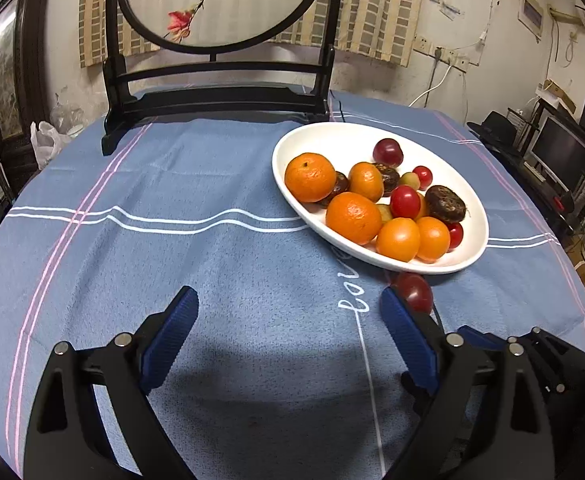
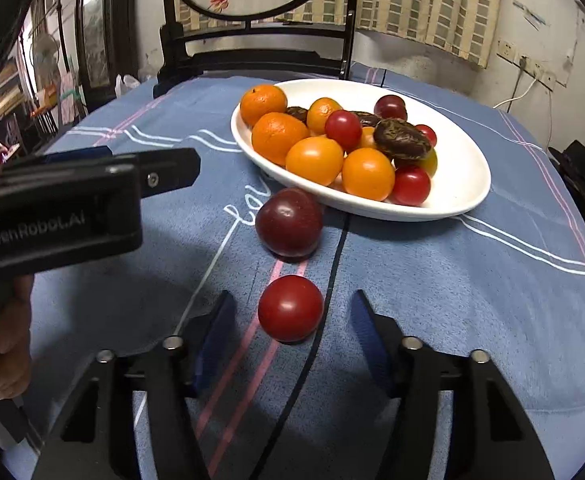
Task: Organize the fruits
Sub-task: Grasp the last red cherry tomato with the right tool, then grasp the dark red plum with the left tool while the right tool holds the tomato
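- Right wrist view: a glossy, round red tomato lies on the blue cloth-covered table, on the near side of the white oval ceramic dish and apart from it.
- The right gripper has its blue-padded jaws either side of this tomato, gaps showing on both sides (no pad touches the skin).
- A dark maroon plum sits between tomato and dish, just beside the rim.
- The dish holds orange mandarins, small red tomatoes and brown wrinkled fruits.
- The left gripper hangs left of the dish, jaws wide apart over bare cloth.
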